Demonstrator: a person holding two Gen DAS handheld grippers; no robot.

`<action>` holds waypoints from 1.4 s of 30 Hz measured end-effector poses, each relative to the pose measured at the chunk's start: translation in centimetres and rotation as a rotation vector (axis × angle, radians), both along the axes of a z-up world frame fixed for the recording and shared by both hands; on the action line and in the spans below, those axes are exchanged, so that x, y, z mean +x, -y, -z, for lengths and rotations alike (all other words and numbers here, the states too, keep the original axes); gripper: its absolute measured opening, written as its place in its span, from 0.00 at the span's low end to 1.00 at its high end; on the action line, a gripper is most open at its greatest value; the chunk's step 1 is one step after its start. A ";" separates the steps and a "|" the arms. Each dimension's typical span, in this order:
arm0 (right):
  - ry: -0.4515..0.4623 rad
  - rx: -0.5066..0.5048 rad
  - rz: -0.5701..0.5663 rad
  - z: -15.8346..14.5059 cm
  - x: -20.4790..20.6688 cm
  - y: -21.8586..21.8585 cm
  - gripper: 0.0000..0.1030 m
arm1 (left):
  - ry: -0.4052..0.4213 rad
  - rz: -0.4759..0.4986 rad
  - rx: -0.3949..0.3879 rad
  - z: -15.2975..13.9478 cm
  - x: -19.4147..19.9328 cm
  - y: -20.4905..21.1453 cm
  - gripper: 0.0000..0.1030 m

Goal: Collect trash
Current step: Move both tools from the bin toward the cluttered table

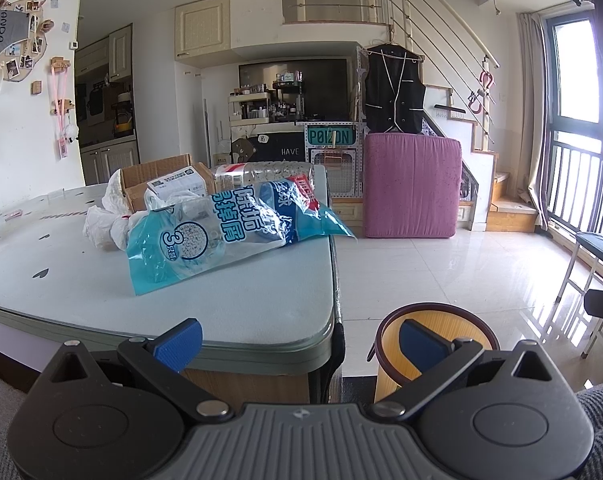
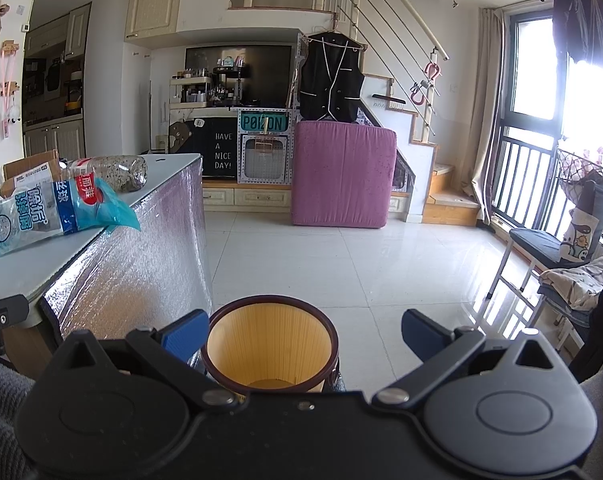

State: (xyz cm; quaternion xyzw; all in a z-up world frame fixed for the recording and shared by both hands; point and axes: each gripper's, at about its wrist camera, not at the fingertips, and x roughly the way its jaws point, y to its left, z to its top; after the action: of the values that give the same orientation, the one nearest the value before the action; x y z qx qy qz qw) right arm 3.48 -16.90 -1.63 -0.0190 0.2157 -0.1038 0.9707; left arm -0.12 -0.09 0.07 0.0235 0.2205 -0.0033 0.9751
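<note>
From the left wrist, the left tongs [image 1: 299, 342] stand wide open and hold nothing, hanging over the near corner of the tabletop [image 1: 101, 292]. The trash lies in one heap further in on that surface: a blue plastic bag [image 1: 225, 228] in front, crumpled white plastic [image 1: 105, 228] to its left, an open cardboard box [image 1: 157, 180] with a small white carton [image 1: 179, 184] behind, and a clear plastic bottle [image 1: 269, 172] lying on its side at the back. The yellow bin [image 1: 433, 344] stands on the floor just beside the corner, lower than the tabletop.

From the right wrist, the right tongs [image 2: 305, 332] are also open and empty, placed almost directly over the mouth of the bin [image 2: 269, 344]. Nothing can be seen inside the bin, so the collecting seems not yet begun. The bag [image 2: 53, 216] reaches past the tabletop edge here, and the bottle [image 2: 117, 172] rests near that edge.

I think the risks are these: the bag is thin and slippery, so a shallow pinch may let it slide out; pulling it could drag the bottle, which is round and may roll off to the floor; and the bin is light-looking, so a knock from the tongs might tip it.
</note>
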 end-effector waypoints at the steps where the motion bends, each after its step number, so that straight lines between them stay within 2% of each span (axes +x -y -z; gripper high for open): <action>1: -0.002 -0.005 0.005 0.2 0.1 -0.1 1.00 | -0.004 -0.001 0.001 -0.1 0.2 -0.1 1.00; 12: 0.018 -0.020 -0.005 -1.3 -1.2 -1.0 1.00 | 0.023 -0.020 -0.005 -1.7 0.7 -2.1 1.00; 15: 0.047 0.015 -0.012 -1.7 -1.2 -1.0 1.00 | 0.041 -0.039 -0.011 -2.6 1.2 -3.5 1.00; 25: 0.088 0.018 -0.052 -3.3 -0.8 -3.0 1.00 | 0.085 -0.097 0.003 -5.0 4.2 -8.3 1.00; 30: 0.098 0.062 -0.077 -4.4 0.3 -4.1 1.00 | 0.050 -0.074 -0.082 -4.8 7.4 -11.5 1.00; 34: 0.099 0.110 -0.155 -5.1 1.3 -5.4 1.00 | -0.011 -0.060 -0.148 -3.9 9.8 -13.5 1.00; 36: 0.086 0.158 -0.175 -5.4 2.0 -5.9 1.00 | -0.067 -0.049 -0.218 -3.2 11.1 -14.8 1.00; 38: 0.081 0.199 -0.191 -5.6 2.9 -6.4 1.00 | -0.115 -0.025 -0.327 -2.5 12.0 -16.5 1.00; 42: 0.061 0.302 -0.229 -6.2 5.4 -7.4 1.00 | -0.152 -0.010 -0.466 -1.6 12.7 -18.3 1.00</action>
State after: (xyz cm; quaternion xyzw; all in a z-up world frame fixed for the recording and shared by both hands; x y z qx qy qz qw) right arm 8.85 -9.49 4.56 0.1054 0.1957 0.0404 0.9742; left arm 12.60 18.21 1.71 -0.2035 0.2866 -0.0509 0.9348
